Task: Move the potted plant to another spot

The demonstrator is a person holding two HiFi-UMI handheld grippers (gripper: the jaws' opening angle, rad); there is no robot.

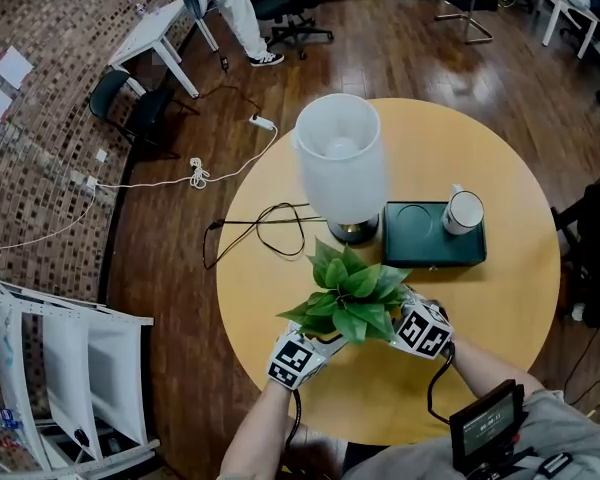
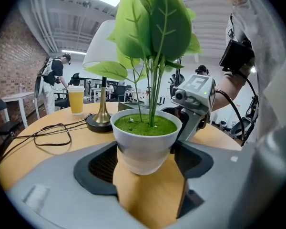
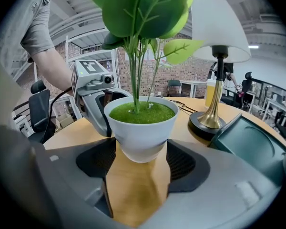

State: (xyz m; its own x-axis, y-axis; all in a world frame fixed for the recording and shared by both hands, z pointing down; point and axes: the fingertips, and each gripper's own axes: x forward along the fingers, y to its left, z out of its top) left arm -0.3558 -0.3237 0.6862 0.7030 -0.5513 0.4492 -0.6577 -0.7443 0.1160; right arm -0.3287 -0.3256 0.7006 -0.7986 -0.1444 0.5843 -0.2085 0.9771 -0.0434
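Pot [image 2: 145,144] centre frame — likely light, stiff, slick. Left gripper [image 2: 145,160], right gripper [image 3: 141,152] both clamp its lower wall, jaws wide.

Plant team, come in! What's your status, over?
Copy. The left gripper and right gripper both clamp the potted plant by its white pot. Plant upright. Close behind: lamp and green tray.

Lamp [image 1: 342,163], green tray [image 1: 432,236] just behind plant [image 1: 348,298]; cable [image 1: 270,230] left; tabletop [image 1: 495,308] open right
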